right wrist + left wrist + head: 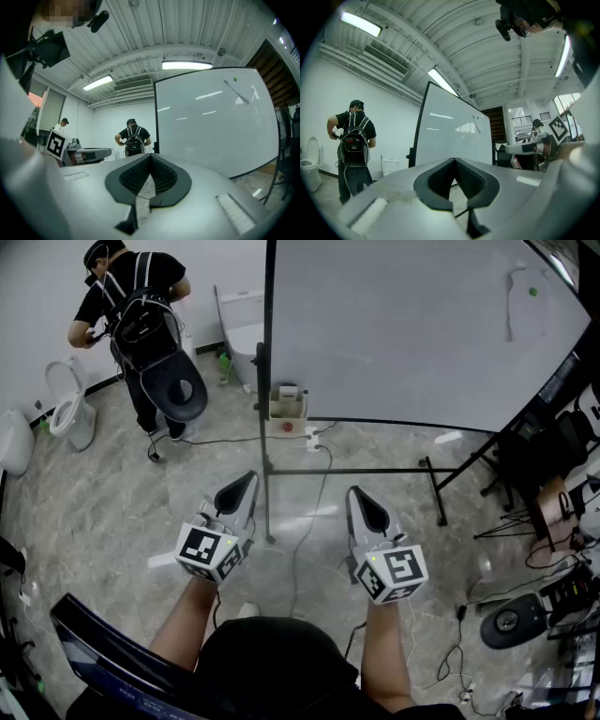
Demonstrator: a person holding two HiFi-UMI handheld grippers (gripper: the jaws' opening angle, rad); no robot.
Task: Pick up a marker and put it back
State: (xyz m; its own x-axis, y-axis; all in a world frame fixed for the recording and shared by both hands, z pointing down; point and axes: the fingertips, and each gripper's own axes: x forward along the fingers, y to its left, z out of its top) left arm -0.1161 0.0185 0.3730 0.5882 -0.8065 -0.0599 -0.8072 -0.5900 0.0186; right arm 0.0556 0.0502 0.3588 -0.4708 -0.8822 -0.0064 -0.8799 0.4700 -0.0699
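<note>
A big whiteboard point(403, 334) on a black wheeled stand fills the upper middle of the head view. A small beige box point(287, 402) hangs at its lower left corner; what it holds is too small to tell. No marker shows plainly. My left gripper point(246, 480) is held low over the floor in front of the stand's post, jaws shut and empty. My right gripper point(360, 493) is level with it to the right, also shut with nothing in it. In the left gripper view the left gripper point(454, 161) faces the whiteboard point(450, 136). The right gripper point(150, 156) faces the whiteboard point(215, 122) too.
A person with a backpack point(131, 306) stands at the far left by a toilet point(73, 409). A green dot point(532, 292) and a thin grey mark sit high on the board. Cables point(309, 521) run over the marble floor. Tripods and gear point(534, 521) crowd the right.
</note>
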